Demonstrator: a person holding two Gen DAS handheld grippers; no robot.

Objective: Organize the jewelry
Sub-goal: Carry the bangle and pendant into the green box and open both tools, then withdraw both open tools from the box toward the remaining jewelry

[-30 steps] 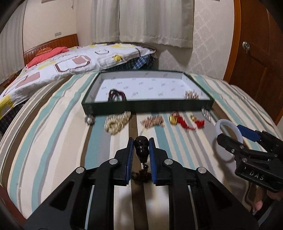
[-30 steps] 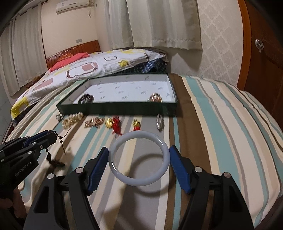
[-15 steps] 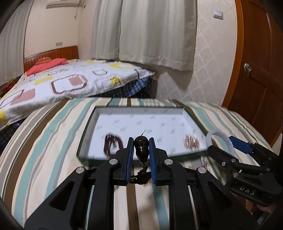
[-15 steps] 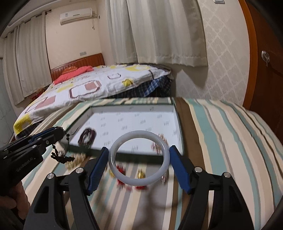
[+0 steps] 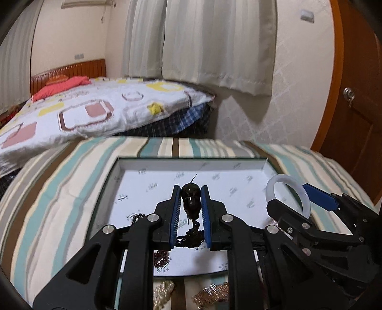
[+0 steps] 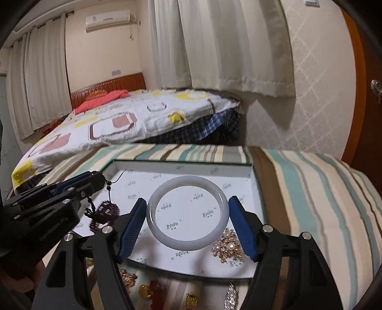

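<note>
My left tool (image 5: 190,209) pinches a dark bead pendant (image 5: 190,201) and my right tool (image 6: 188,223) clamps a pale bangle (image 6: 188,215), both over the tray (image 6: 256,188) on the striped bed (image 6: 310,190). Two pieces lie inside; several wait by the bed's near edge.

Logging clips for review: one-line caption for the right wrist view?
Right gripper holds a pale bangle over the white-lined tray.

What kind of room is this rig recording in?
Almost certainly a home bedroom: a bed with a patterned quilt and wooden headboard, curtains, and a wall air conditioner. The jewelry tray sits on striped bedding.
</note>
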